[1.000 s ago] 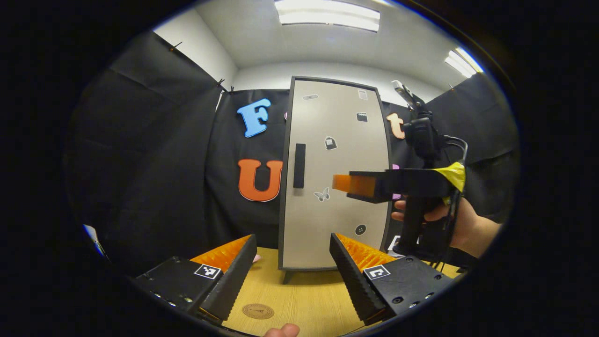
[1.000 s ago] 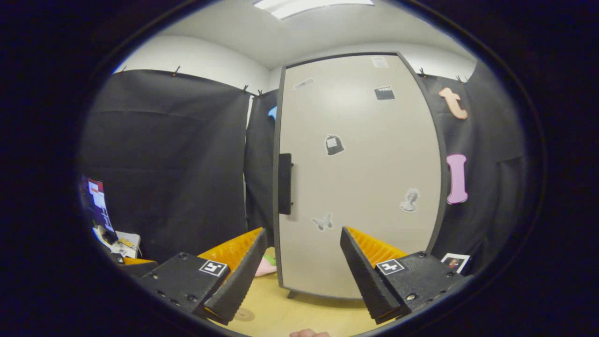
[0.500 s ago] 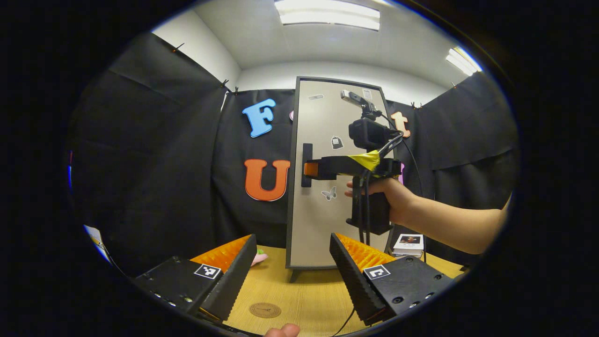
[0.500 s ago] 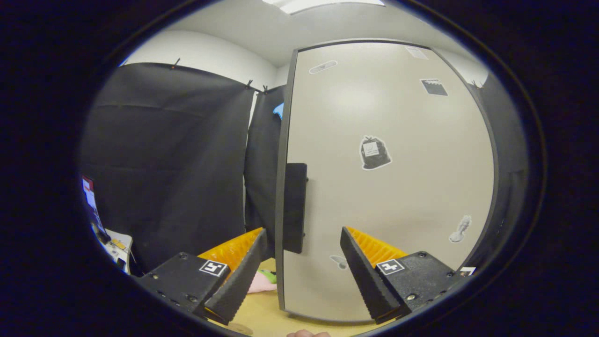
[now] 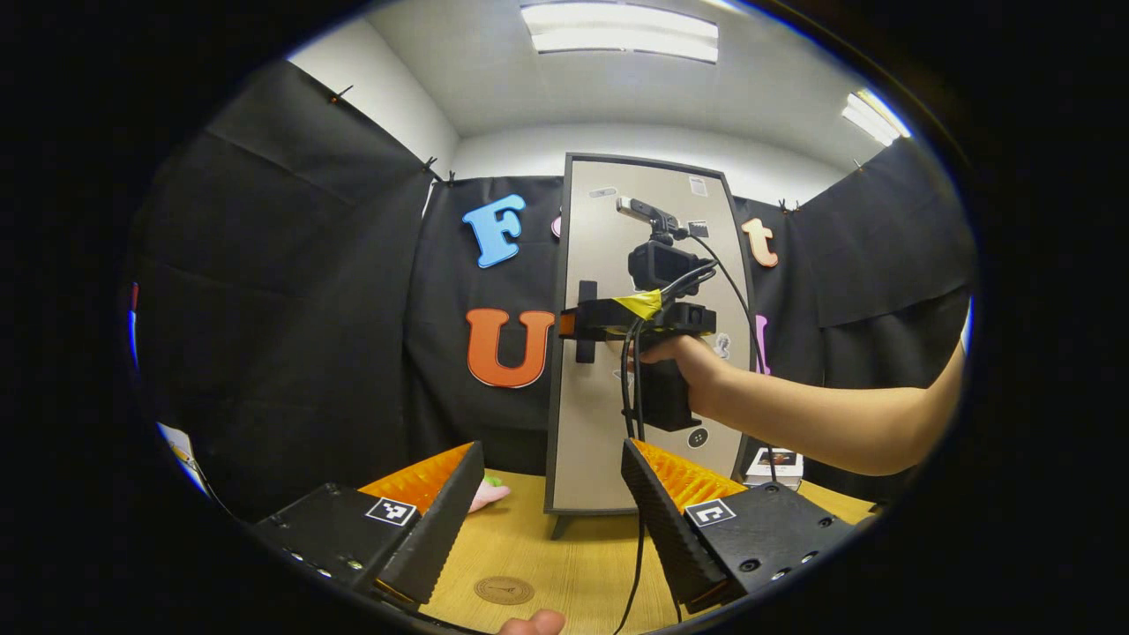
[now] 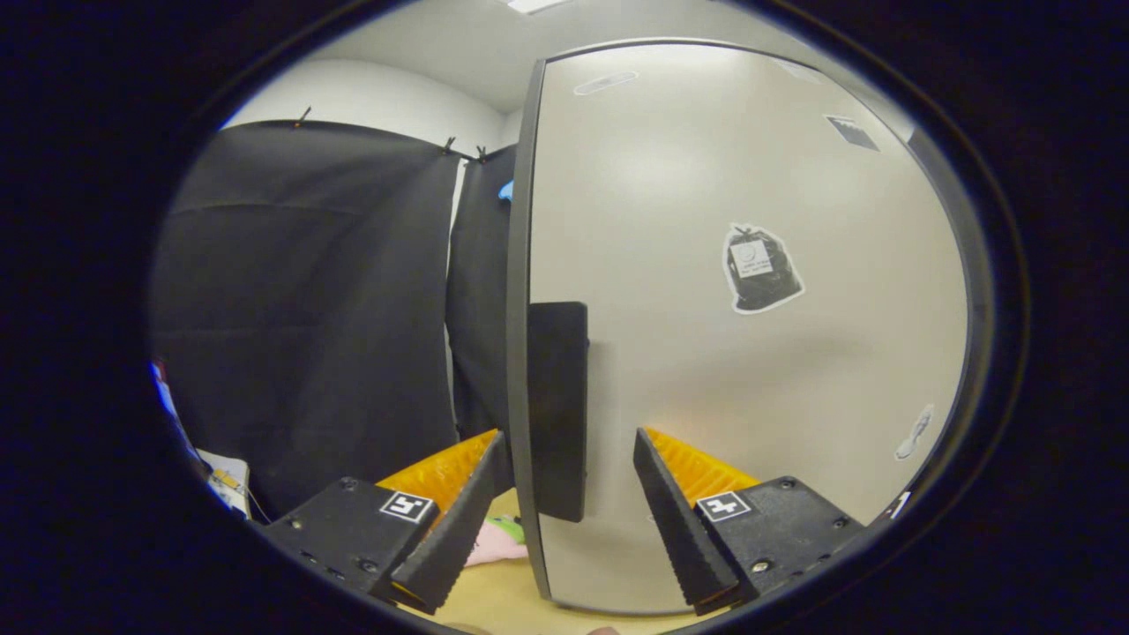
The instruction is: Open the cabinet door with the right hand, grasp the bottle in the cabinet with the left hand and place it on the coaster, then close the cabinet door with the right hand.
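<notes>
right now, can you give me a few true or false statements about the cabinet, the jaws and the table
1. The cabinet door is closed. True.
2. The right gripper has its jaws clamped on the door handle. False: the jaws stand open, with the handle in the gap between them, not pressed.
3. The coaster on the wooden table has a bottle on it. False: the coaster is bare.
4. The left gripper is open and holds nothing. True.
5. In the left gripper view, a hand holds the right gripper up at the handle's height. True.
6. The handle sits on the door's right edge. False: it is by the left edge in both views.
</notes>
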{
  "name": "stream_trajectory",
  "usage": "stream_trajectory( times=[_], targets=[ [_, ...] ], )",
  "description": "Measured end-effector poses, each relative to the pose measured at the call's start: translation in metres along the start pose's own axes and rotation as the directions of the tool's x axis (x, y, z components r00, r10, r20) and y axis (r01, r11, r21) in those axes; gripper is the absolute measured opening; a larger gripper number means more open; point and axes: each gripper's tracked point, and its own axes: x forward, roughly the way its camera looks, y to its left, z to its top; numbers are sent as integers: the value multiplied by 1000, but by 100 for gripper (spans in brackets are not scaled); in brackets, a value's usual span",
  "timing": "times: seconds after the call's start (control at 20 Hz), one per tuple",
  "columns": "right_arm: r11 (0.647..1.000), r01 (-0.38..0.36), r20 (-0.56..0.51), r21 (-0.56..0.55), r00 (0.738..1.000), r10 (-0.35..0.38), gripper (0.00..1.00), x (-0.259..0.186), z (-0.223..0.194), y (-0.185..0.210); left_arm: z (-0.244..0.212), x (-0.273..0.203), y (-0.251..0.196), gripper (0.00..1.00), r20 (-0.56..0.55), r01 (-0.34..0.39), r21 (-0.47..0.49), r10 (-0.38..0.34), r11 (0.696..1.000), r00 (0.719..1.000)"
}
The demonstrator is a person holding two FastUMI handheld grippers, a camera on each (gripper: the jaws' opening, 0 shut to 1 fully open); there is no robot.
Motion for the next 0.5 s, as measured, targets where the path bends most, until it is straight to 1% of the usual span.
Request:
stream_trajectory(
  times=[0.1,0.15,0.2,0.3,0.35,0.4,0.5],
  targets=[
    [1000,3,3,-14,1000,-3,89,3,1,2,0,1,0,94,-3,1,-9,-1,1000,1000],
    [1000,1,3,-23,1000,-1,82,6,1,4,0,2,-1,94,-2,1,-11,-1,1000,1000],
    [1000,1,0,-30,1000,-1,79,8,0,6,0,2,0,94,-2,1,-11,-1,1000,1000],
    [999,25,-4,-46,1000,-26,67,9,-1,3,0,1,1,95,-2,1,-10,-1,1000,1000],
    [998,35,-2,-44,999,-35,45,13,-3,1,-1,2,1,95,-3,0,-10,0,1000,1000],
    [998,39,1,-40,999,-39,39,14,-3,1,-1,1,2,94,-4,0,-12,0,1000,1000],
    [998,46,-6,-36,999,-46,36,11,-4,0,-3,2,1,95,-10,2,-20,-2,1000,1000]
  ],
)
